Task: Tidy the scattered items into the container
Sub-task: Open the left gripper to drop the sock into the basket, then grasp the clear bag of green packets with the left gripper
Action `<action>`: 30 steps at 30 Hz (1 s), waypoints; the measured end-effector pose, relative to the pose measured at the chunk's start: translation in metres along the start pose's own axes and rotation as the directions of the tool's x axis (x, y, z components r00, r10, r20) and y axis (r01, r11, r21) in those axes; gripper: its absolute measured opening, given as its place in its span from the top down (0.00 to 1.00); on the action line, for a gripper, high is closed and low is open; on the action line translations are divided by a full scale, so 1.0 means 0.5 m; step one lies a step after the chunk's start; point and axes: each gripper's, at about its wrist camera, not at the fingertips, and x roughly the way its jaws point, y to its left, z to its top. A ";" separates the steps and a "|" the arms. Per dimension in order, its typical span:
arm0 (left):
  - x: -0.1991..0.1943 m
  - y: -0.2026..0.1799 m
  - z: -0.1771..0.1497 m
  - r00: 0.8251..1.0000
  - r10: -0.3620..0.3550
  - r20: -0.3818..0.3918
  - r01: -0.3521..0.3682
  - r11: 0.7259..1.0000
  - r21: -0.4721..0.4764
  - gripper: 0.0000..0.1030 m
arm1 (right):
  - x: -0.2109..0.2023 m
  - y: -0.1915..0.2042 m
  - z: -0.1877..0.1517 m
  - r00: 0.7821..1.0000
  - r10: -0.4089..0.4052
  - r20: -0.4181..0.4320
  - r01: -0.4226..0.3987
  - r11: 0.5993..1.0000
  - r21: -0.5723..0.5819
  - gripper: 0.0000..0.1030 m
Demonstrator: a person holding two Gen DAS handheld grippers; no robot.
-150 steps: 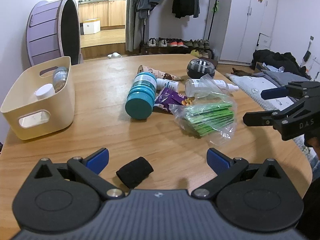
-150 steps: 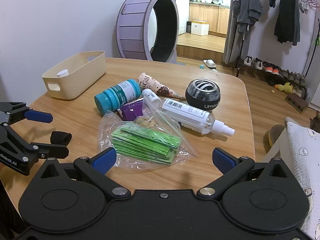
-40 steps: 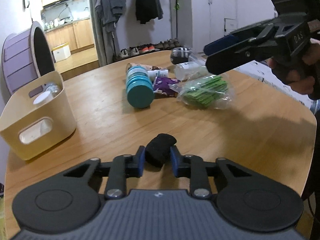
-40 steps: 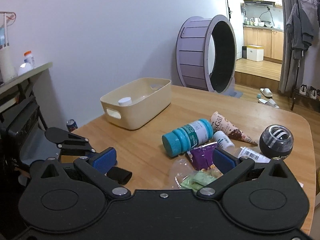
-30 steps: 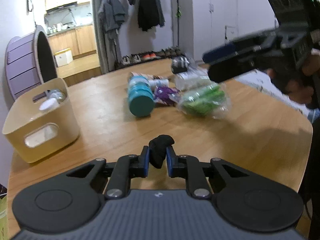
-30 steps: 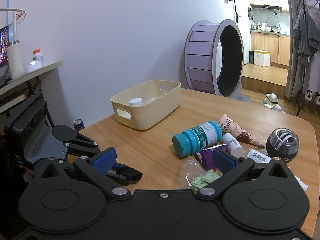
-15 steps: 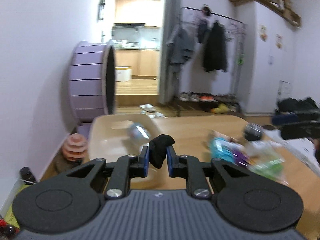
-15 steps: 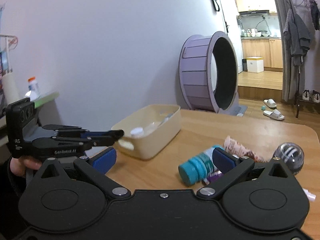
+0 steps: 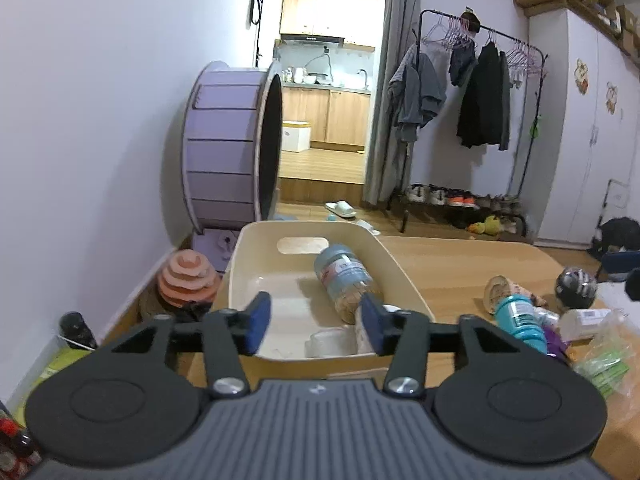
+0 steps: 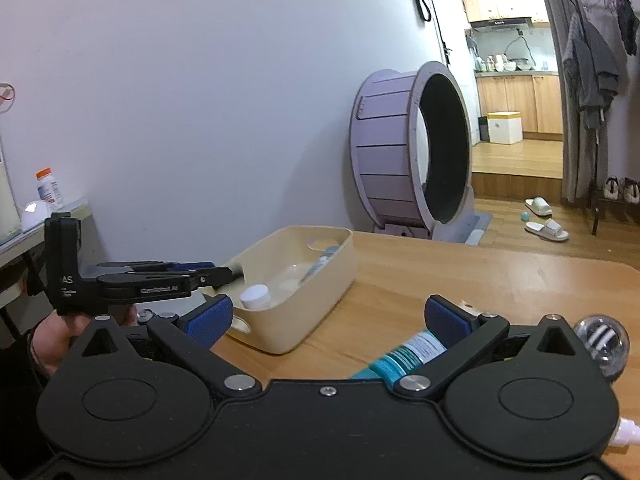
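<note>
The wooden table [image 9: 460, 264] stands by a white wall, a purple wheel [image 9: 232, 148] and clothes rack [image 9: 480, 92] beyond. The cream container [image 9: 404, 276] sits at its left end, holding a labelled bottle [image 9: 344, 276]. Left gripper [image 9: 316, 322], jaws just opened and empty, hangs above the container; right gripper [image 10: 326, 318] is spread near the teal-capped bottle [image 10: 408, 354]; label print unreadable.

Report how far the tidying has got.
Done: a clear bottle and a white-capped jar lie in the container. In hand: nothing; the left tongs, above the container, have just been opening and are empty, and the right tongs are open too. Left on the table: teal-capped bottle, cone snack, gyro ball, spray bottle, bag of green packets.
</note>
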 end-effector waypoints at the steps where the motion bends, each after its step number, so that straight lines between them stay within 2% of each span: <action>1: -0.005 -0.001 0.001 1.000 0.004 0.009 -0.004 1.000 0.005 0.48 | -0.002 -0.006 -0.003 1.000 -0.007 -0.002 0.007 1.000 0.005 0.00; 4: -0.021 -0.003 0.004 0.999 -0.036 0.024 0.037 0.999 -0.016 0.46 | -0.018 -0.022 -0.009 1.000 -0.023 0.000 0.023 0.999 0.029 0.00; 6: -0.033 -0.014 0.003 0.995 -0.093 0.028 0.093 0.995 -0.021 0.44 | -0.031 -0.032 -0.013 0.999 -0.037 0.001 0.037 0.999 0.027 0.00; 10: -0.054 -0.065 -0.012 0.974 -0.225 0.016 0.224 0.974 0.027 0.39 | -0.058 -0.052 -0.025 0.996 -0.092 -0.009 0.092 0.996 0.006 0.00; 12: -0.055 -0.094 -0.021 0.957 -0.291 -0.008 0.291 0.956 0.035 0.38 | -0.071 -0.066 -0.031 0.993 -0.118 -0.011 0.118 0.993 0.007 0.00; 15: -0.052 -0.147 -0.037 0.921 -0.385 -0.053 0.388 0.920 0.057 0.35 | -0.091 -0.078 -0.038 0.990 -0.141 -0.013 0.142 0.990 0.012 0.00; 19: -0.044 -0.224 -0.065 0.878 -0.467 -0.105 0.479 0.863 0.160 0.34 | -0.115 -0.092 -0.052 0.987 -0.158 -0.026 0.158 0.987 0.001 0.00; 22: -0.032 -0.270 -0.076 0.847 -0.512 -0.139 0.531 0.822 0.206 0.34 | -0.125 -0.094 -0.063 0.986 -0.163 -0.046 0.162 0.987 -0.023 0.00; 28: 0.007 -0.339 -0.088 0.798 -0.562 -0.217 0.602 0.751 0.271 0.34 | -0.146 -0.107 -0.086 0.984 -0.155 -0.091 0.150 0.987 -0.051 0.00; 30: 0.022 -0.360 -0.096 0.791 -0.559 -0.248 0.612 0.730 0.306 0.34 | -0.155 -0.114 -0.097 0.982 -0.155 -0.109 0.150 0.987 -0.055 0.00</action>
